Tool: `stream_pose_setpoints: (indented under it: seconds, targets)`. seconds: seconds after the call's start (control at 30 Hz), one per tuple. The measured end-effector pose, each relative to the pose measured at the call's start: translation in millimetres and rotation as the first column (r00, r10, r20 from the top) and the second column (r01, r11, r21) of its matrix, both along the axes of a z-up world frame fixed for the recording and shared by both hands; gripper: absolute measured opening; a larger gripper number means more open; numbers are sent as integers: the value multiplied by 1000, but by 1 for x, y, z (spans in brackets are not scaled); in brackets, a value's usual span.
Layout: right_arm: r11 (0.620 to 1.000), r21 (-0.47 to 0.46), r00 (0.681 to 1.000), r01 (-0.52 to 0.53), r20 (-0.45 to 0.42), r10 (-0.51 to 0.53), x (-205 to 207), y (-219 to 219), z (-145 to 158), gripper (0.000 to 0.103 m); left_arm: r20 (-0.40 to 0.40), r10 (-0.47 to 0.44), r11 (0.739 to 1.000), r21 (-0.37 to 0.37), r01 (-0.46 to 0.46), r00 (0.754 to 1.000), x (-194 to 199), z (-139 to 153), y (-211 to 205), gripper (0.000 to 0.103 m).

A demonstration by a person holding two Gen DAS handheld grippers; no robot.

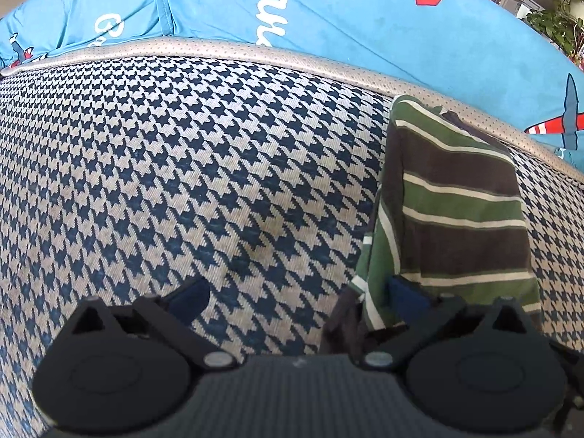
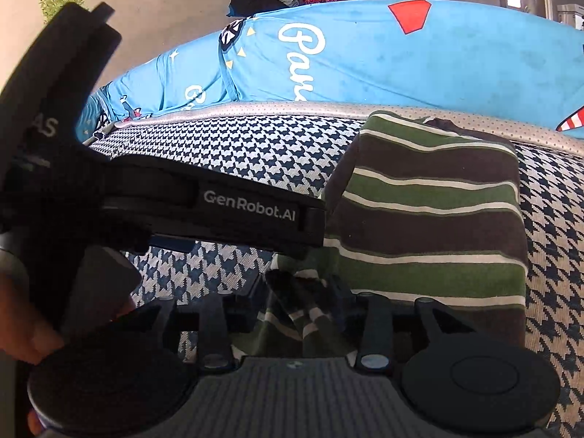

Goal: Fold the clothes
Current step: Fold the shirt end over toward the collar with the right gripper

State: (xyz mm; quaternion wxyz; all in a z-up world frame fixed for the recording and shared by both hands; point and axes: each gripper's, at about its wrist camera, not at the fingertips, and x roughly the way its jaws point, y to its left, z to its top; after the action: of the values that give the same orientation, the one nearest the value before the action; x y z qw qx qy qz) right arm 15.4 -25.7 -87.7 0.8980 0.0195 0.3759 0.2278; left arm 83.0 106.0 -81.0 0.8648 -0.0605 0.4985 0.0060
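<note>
Left gripper (image 1: 297, 301) gapes wide, one finger (image 1: 407, 297) touching the shirt (image 1: 456, 197), nothing gripped. Right gripper (image 2: 295, 304) straddles the shirt's near edge, grip unclear. Shirt lies folded on the cushion (image 1: 182, 164); a snagged hem could undo the fold.

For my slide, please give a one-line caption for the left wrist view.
Open left gripper beside a folded striped shirt on a houndstooth cushion.

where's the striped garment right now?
The folded green-and-brown striped garment lies on the houndstooth cushion, right of centre in both wrist views, its far end near the cushion's beige piping and the blue printed cover.
</note>
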Motion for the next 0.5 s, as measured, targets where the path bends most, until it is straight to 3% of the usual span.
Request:
stream_pose_setpoints:
  seconds: [0.23,0.5]
  targets:
    - [999,3,999,40,27,-40,-11,-26,19,46,-3,6,1000,13,-6,1000,1,-13,6,103]
    - [984,32,985,173,6,-174,-32,-67,29,47,24,45,998,46,-46,999,-17,-6,9,103]
